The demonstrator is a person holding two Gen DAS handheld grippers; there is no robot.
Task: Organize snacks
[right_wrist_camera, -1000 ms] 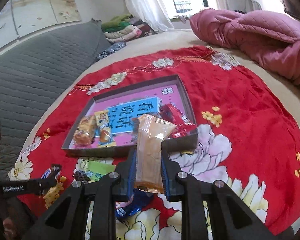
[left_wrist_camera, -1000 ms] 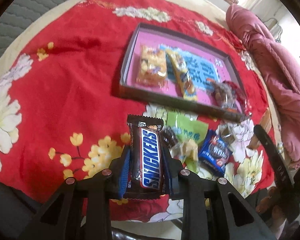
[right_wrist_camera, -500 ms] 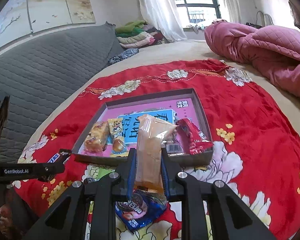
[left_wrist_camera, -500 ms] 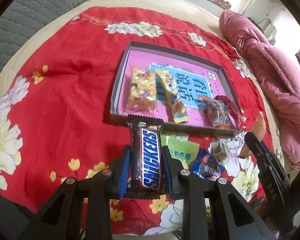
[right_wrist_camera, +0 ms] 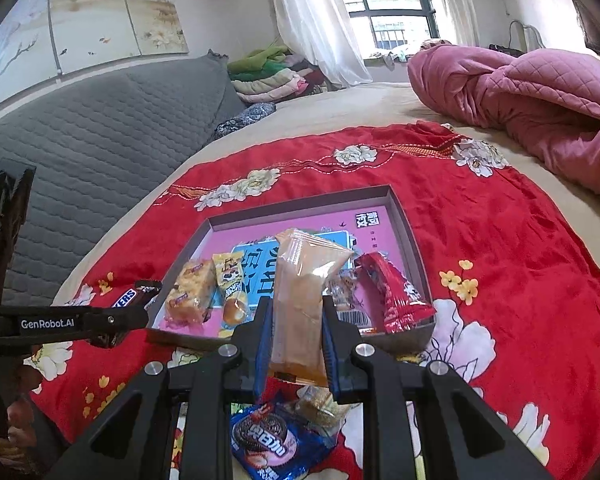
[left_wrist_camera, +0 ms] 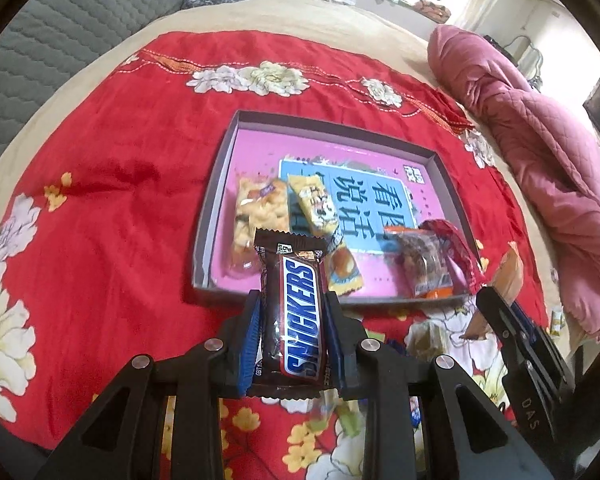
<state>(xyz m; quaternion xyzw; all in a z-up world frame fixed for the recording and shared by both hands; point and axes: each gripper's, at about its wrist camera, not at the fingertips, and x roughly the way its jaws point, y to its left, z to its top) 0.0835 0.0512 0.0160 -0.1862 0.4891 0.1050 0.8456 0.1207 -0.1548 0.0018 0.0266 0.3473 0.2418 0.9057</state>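
Observation:
My left gripper [left_wrist_camera: 292, 316] is shut on a brown Snickers bar [left_wrist_camera: 296, 308], held above the near edge of the grey tray [left_wrist_camera: 220, 184] with the pink floor. My right gripper [right_wrist_camera: 294, 320] is shut on a clear-wrapped orange snack pack [right_wrist_camera: 304, 292], held above the tray's near rim [right_wrist_camera: 410, 240]. In the tray lie a yellow crisp pack [left_wrist_camera: 260, 208], a yellow cake pack [left_wrist_camera: 316, 208], a clear nut pack [left_wrist_camera: 424, 260] and a red packet [right_wrist_camera: 396, 292]. The Snickers bar also shows in the right wrist view [right_wrist_camera: 128, 298].
A blue Oreo pack [right_wrist_camera: 272, 440] and a small wrapped sweet [right_wrist_camera: 320, 400] lie on the red flowered cloth [left_wrist_camera: 100, 200] in front of the tray. A pink quilt [right_wrist_camera: 520, 96] lies at the right, a grey headboard [right_wrist_camera: 80, 140] at the left.
Both grippers have moved forward towards the tray with their snacks; the tray's near edge now lies right under them. The loose snacks on the cloth have slipped below the fingers.

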